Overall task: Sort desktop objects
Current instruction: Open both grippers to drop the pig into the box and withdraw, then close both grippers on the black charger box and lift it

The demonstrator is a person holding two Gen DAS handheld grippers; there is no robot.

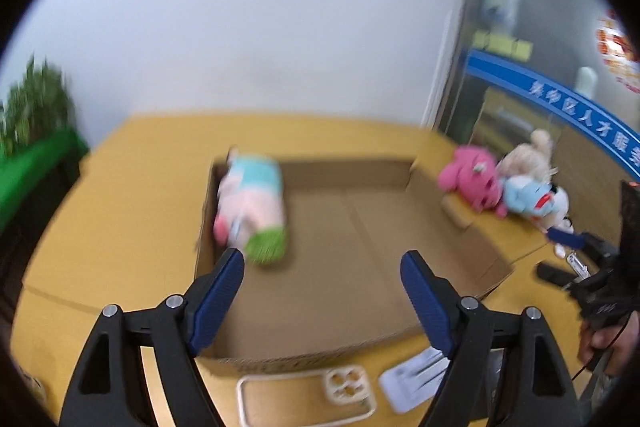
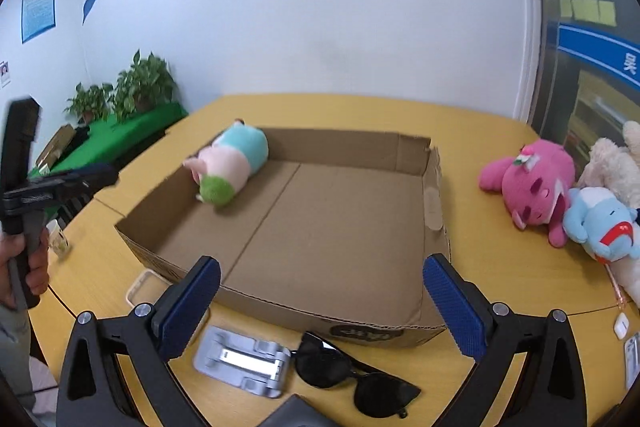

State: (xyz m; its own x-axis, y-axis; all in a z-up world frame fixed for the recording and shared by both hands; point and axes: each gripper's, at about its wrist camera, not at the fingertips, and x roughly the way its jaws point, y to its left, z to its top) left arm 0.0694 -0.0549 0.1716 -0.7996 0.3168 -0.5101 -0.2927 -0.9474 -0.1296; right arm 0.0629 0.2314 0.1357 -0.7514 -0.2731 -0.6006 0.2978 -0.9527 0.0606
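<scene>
A shallow cardboard box [image 2: 434, 187] [image 1: 460, 239] sits on the yellow table [image 2: 500, 267]. A pastel plush toy [image 2: 230, 165] [image 1: 252, 203] lies in its far left corner. My left gripper [image 1: 322, 297] is open and empty above the box's near edge. My right gripper [image 2: 322, 301] is open and empty above the box's near wall. A pink plush [image 2: 534, 187] [image 1: 472, 179], a blue plush [image 2: 600, 227] [image 1: 528, 199] and a cream plush [image 2: 612, 163] lie on the table right of the box. Black sunglasses [image 2: 352, 375] and a grey folding stand [image 2: 244, 361] lie in front of the box.
A clear phone case [image 1: 304, 395] lies on the table before the box. A small white item [image 2: 620, 325] lies at the right edge. Potted plants [image 2: 128, 91] stand on a green shelf at the left. The left gripper's handle [image 2: 24, 195] shows at far left.
</scene>
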